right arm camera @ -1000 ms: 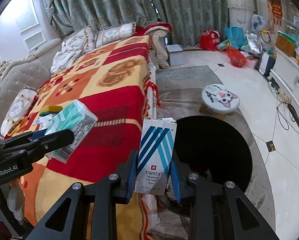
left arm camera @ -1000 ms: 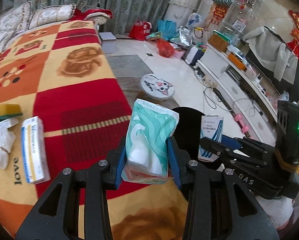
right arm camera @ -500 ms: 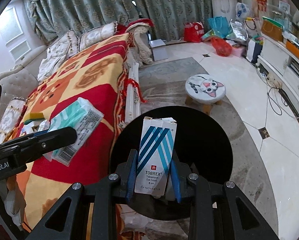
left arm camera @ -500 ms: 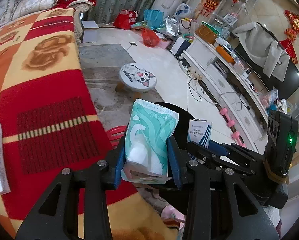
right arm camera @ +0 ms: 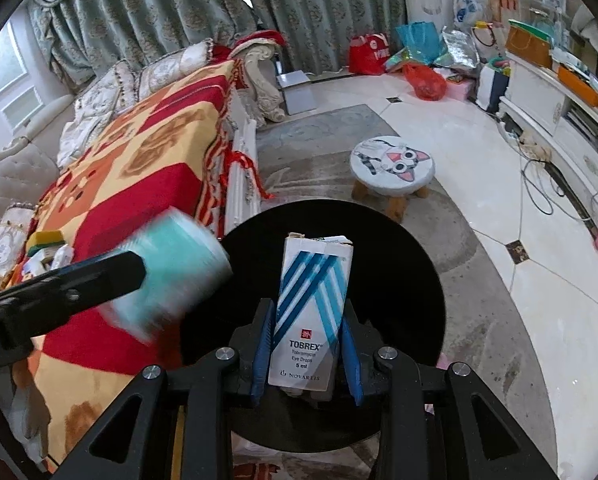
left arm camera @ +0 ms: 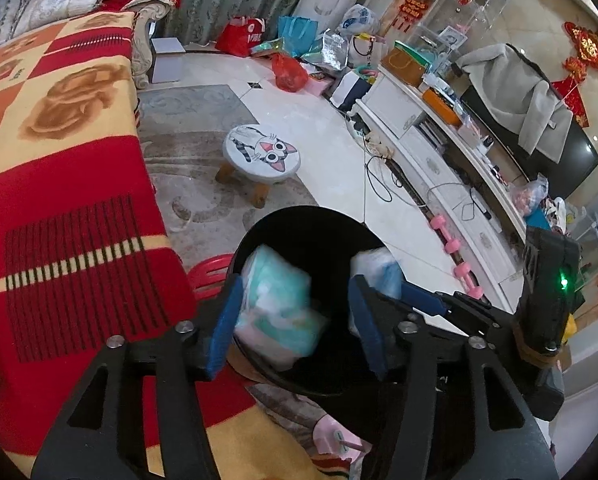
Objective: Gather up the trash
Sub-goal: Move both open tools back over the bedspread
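My left gripper [left arm camera: 295,320] is open over the black trash bin [left arm camera: 299,224]. The teal tissue pack [left arm camera: 279,312] is blurred between its spread fingers, loose and falling towards the bin; it also shows blurred in the right wrist view [right arm camera: 171,272]. My right gripper [right arm camera: 305,344] is shut on a white and blue Tobrex eye-drops box [right arm camera: 313,312], held upright over the bin [right arm camera: 403,264]. The box also shows in the left wrist view [left arm camera: 377,272], beside the left gripper.
A sofa under a red and yellow blanket [left arm camera: 59,168] lies left of the bin, with a sponge and small packets [right arm camera: 47,248] on it. A cat-face stool [left arm camera: 261,154] stands beyond the bin. A white TV cabinet [left arm camera: 439,160] and bags line the far side.
My left gripper has opened and let go of the tissue pack, which drops towards the bin. Both grippers have moved further over the bin. The right gripper still holds the box.
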The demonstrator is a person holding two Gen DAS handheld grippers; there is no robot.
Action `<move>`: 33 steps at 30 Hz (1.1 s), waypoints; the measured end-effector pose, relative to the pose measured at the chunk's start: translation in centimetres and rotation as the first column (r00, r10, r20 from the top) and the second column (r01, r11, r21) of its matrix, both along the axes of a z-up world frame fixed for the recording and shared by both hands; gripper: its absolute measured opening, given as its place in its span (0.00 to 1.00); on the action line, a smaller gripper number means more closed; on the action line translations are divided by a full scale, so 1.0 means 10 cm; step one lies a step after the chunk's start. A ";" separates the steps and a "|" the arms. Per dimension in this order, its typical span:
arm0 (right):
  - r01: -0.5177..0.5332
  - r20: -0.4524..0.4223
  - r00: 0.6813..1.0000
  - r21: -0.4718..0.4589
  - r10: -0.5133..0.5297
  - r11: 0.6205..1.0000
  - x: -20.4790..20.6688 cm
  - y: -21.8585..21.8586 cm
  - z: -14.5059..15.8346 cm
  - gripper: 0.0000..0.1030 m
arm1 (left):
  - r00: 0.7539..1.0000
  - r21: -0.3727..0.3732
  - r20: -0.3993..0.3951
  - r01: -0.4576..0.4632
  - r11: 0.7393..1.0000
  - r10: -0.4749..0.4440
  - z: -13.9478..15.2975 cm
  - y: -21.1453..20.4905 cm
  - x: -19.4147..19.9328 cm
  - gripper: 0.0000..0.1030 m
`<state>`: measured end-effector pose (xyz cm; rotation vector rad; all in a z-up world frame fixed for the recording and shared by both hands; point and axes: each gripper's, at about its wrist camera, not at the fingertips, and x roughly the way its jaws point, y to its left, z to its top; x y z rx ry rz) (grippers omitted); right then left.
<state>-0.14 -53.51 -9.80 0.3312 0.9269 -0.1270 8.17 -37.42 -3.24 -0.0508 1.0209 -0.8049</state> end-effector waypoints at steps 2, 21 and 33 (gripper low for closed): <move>0.002 -0.002 1.000 0.007 -0.002 1.000 -0.01 0.00 -0.01 0.42 | 1.000 0.000 0.004 0.001 1.000 -0.001 0.01 0.02 -0.01 0.56; -0.070 0.019 0.997 -0.009 0.070 0.998 0.04 0.47 0.15 0.48 | 0.986 0.073 0.137 -0.102 0.992 0.091 0.24 0.57 -0.18 0.56; -0.135 0.119 0.983 -0.027 0.137 0.991 0.13 1.12 0.44 0.51 | 0.942 0.101 0.234 -0.268 0.958 0.239 0.39 1.36 -0.23 0.56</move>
